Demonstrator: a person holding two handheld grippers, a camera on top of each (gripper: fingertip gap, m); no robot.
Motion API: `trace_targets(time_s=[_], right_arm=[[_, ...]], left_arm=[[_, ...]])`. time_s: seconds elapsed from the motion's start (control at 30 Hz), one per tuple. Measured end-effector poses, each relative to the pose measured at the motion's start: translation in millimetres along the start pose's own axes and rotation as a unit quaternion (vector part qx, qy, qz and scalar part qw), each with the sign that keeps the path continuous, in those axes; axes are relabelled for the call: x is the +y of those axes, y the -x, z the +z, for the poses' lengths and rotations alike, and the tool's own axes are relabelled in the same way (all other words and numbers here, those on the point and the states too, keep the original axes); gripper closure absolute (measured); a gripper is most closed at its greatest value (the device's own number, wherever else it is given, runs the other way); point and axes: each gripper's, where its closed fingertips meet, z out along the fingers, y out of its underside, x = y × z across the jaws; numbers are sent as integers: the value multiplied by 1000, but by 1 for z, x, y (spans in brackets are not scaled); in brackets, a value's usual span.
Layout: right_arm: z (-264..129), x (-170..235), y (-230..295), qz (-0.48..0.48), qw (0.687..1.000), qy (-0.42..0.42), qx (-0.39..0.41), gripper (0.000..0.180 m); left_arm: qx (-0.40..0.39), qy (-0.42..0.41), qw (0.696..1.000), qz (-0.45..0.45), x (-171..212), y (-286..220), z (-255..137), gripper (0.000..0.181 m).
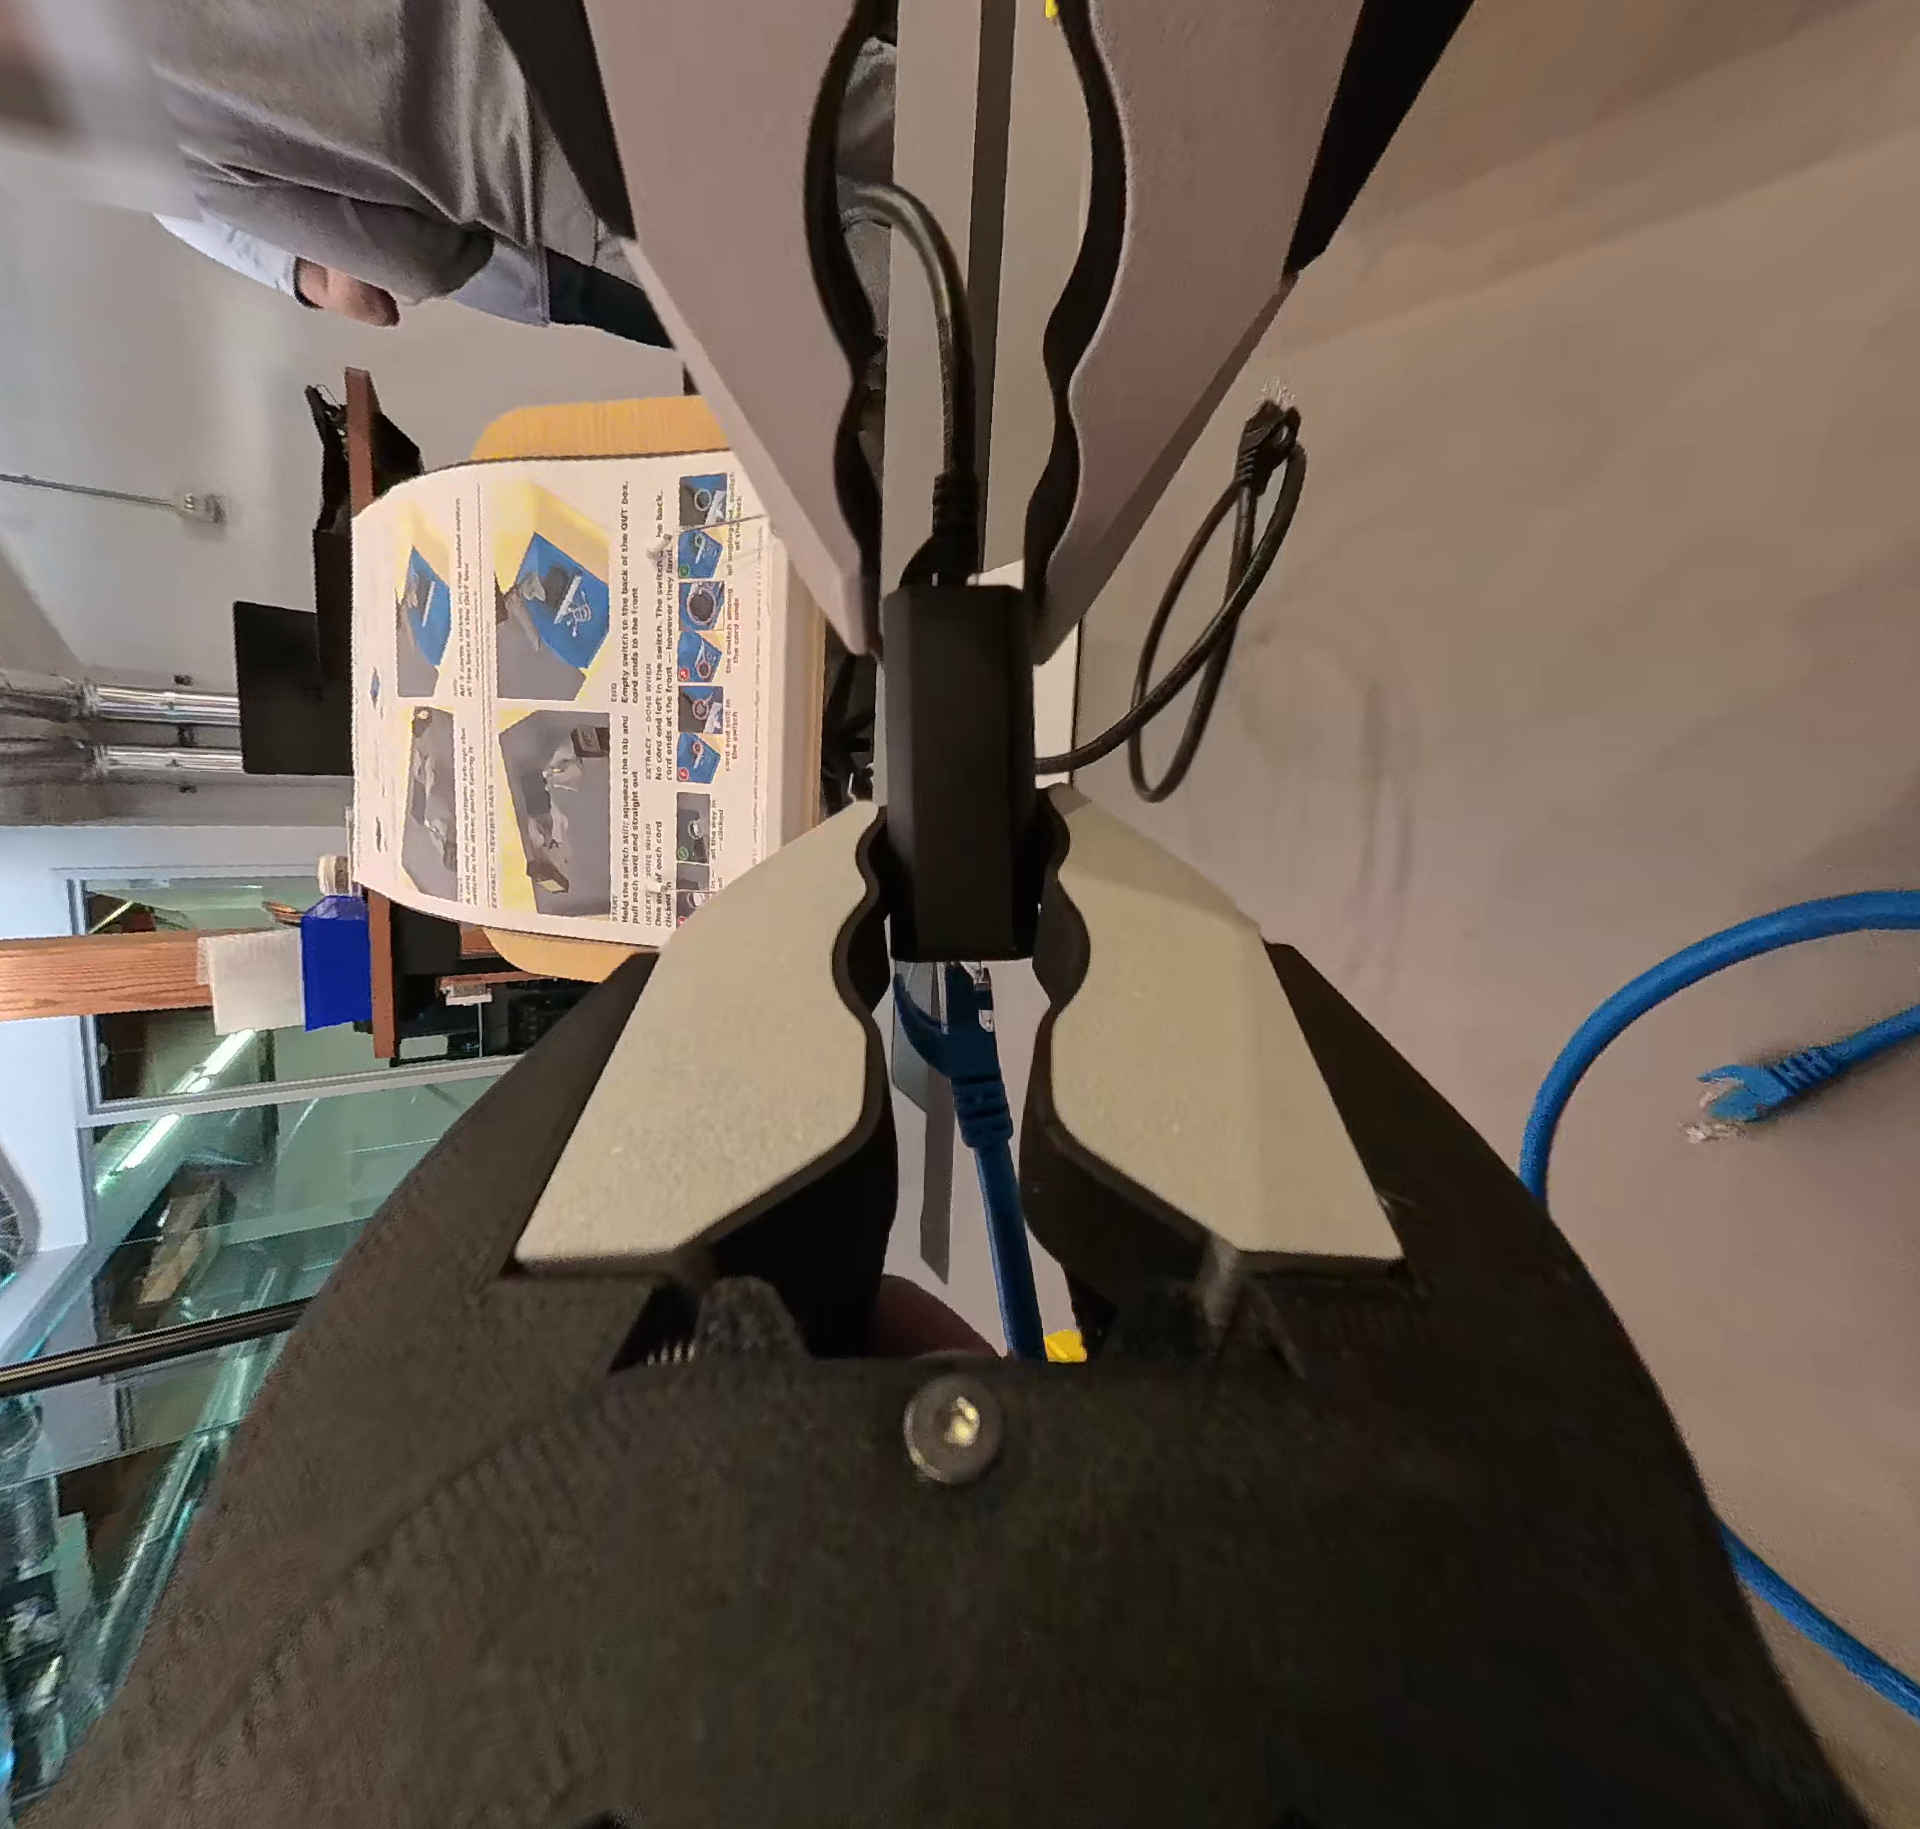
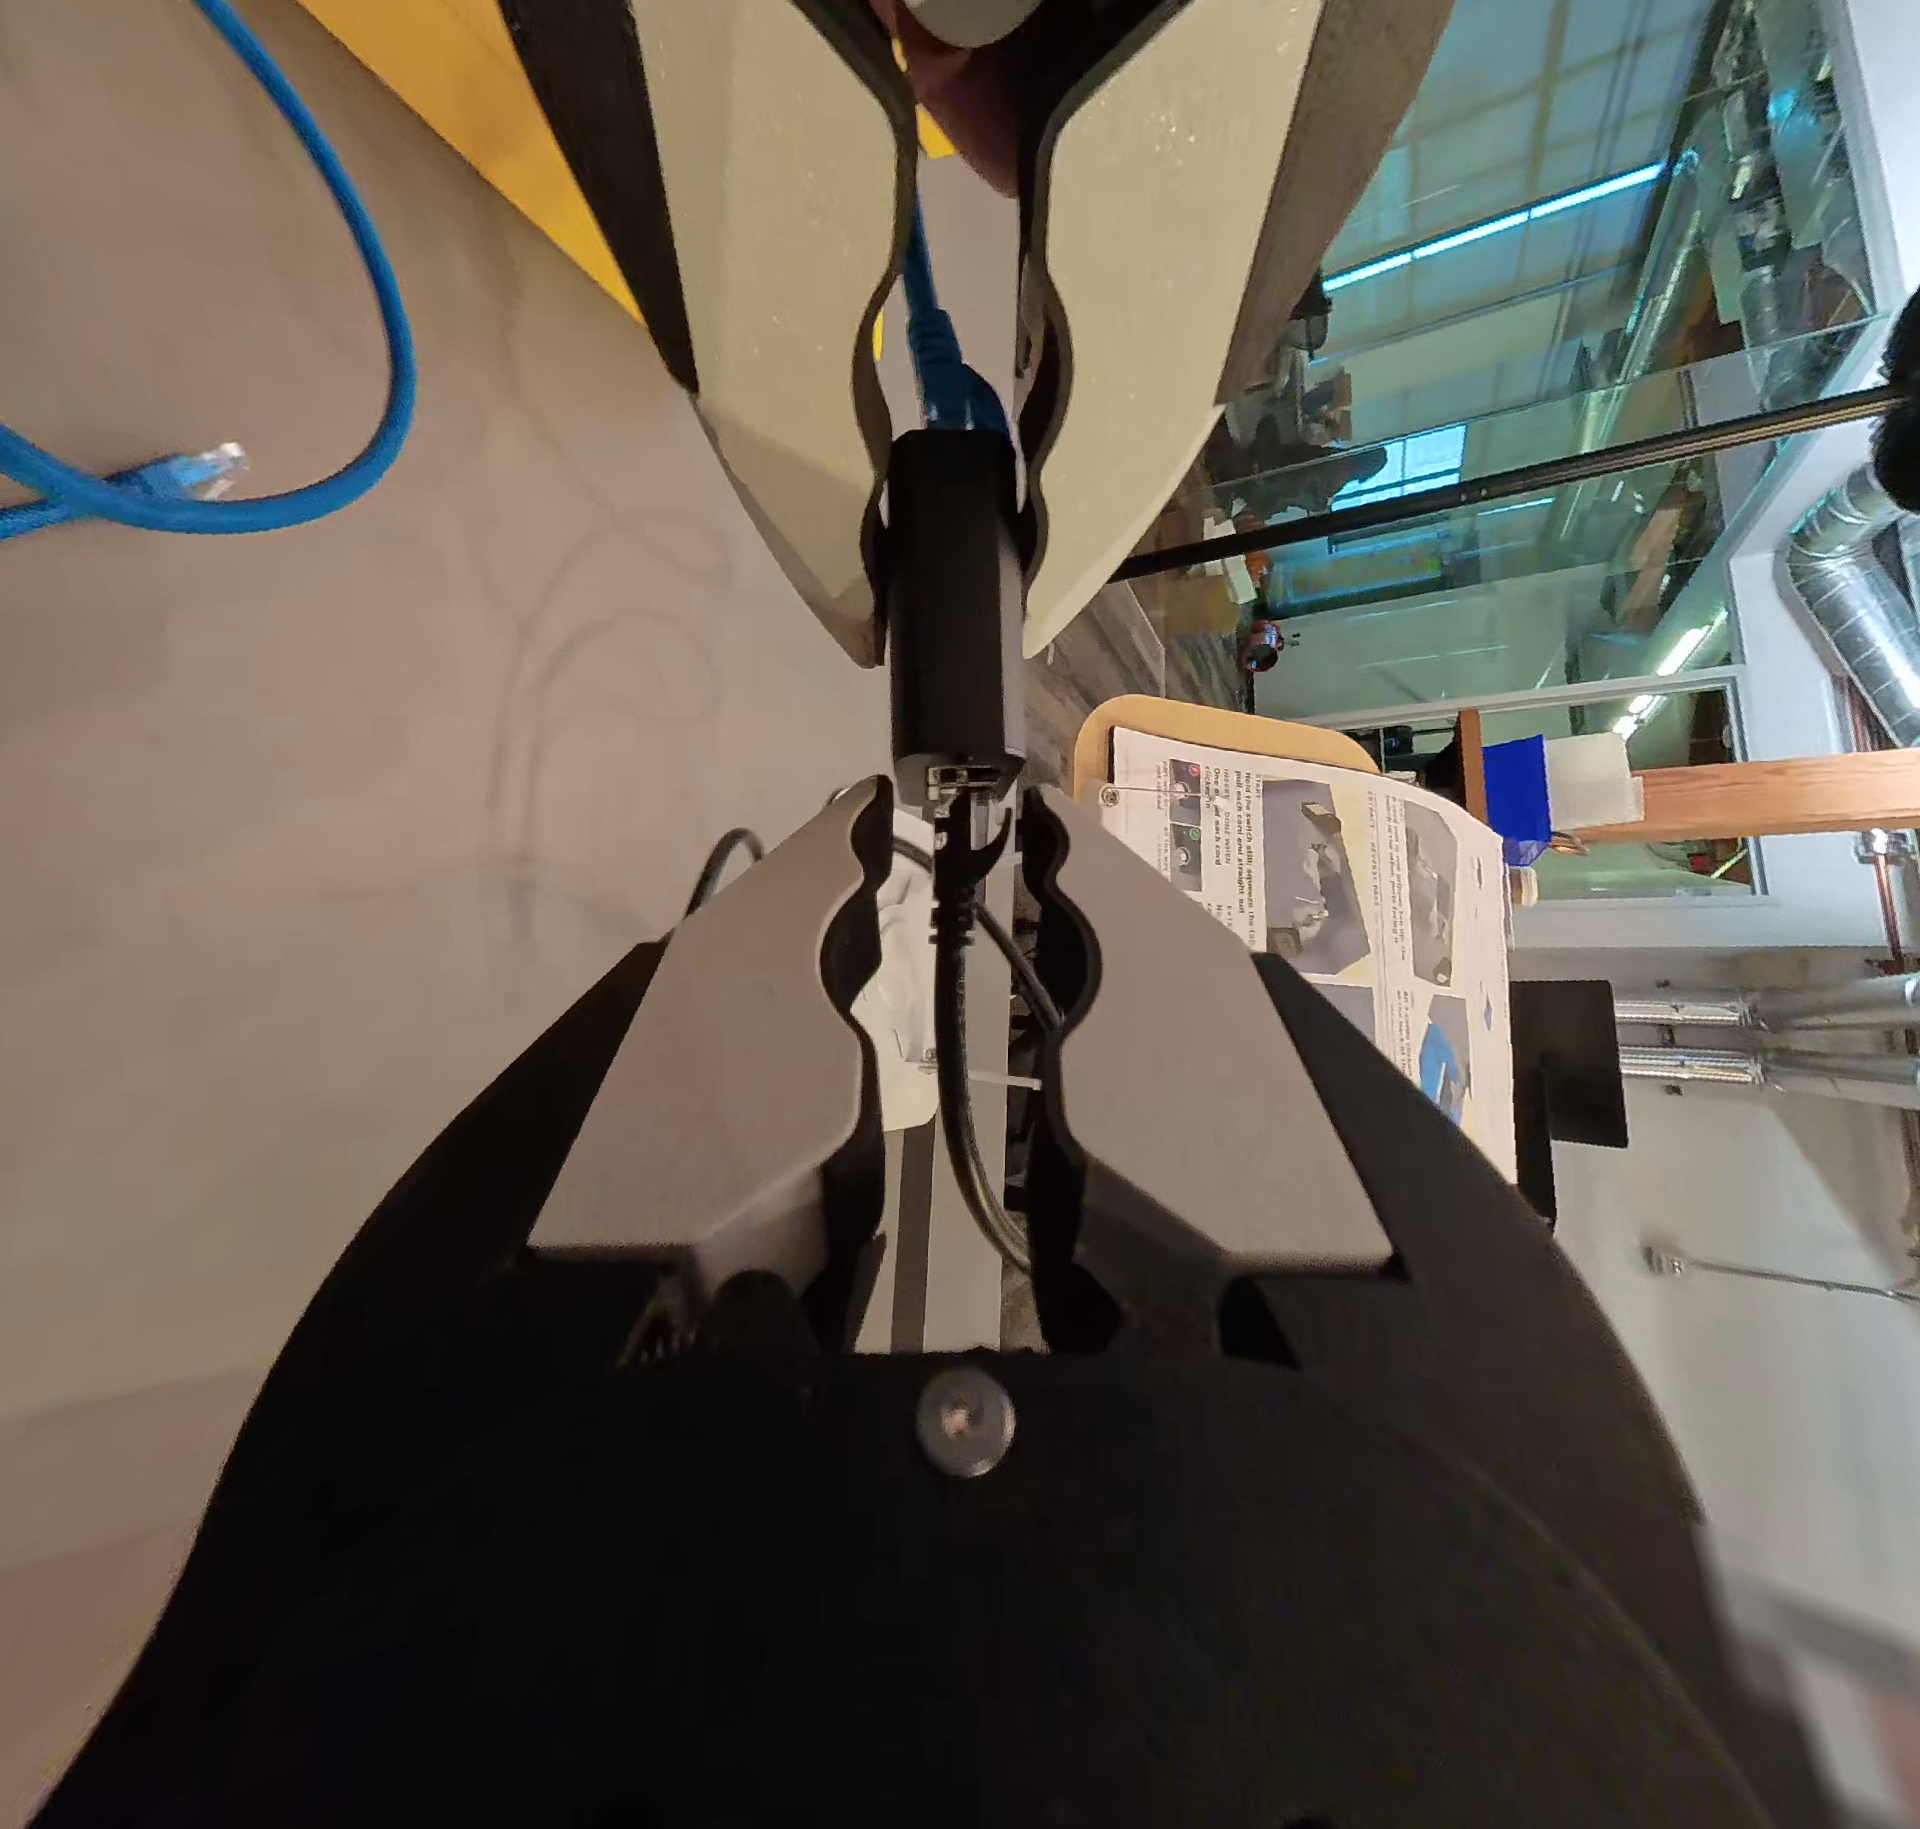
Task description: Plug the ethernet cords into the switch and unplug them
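A small black switch [image 1: 956, 771] hangs above the grey table [image 1: 1558, 740]. My left gripper [image 1: 961, 896] is shut on its near end. A blue cord's plug [image 1: 977, 1041] sits in the switch between the left fingers. The cord's other plug [image 1: 1756, 1093] lies loose on the table. In the right wrist view the switch [image 2: 951, 584] is held by the left gripper at the top. My right gripper [image 2: 961, 808] straddles the black cord's plug [image 2: 966, 844], which sits in the switch's port. There are gaps on both sides of the plug. The black cord's far plug [image 1: 1262, 439] lies on the table.
A printed instruction sheet [image 1: 561, 699] stands behind the table and also shows in the right wrist view [image 2: 1351, 896]. A person in a grey sleeve [image 1: 364, 117] stands at the far side. The blue cord loops on the table [image 2: 384, 325] near a yellow edge strip [image 2: 436, 117]. Only a small space, under 4 cm, lies between the two pairs of fingers.
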Motion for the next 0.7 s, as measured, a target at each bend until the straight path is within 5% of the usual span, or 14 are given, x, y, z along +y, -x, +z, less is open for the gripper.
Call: trace_targets(time_s=[0.7], right_arm=[[-6, 9, -3, -40, 999, 28, -8, 170]], left_arm=[[3, -11, 1000, 10, -10, 2, 0, 157]])
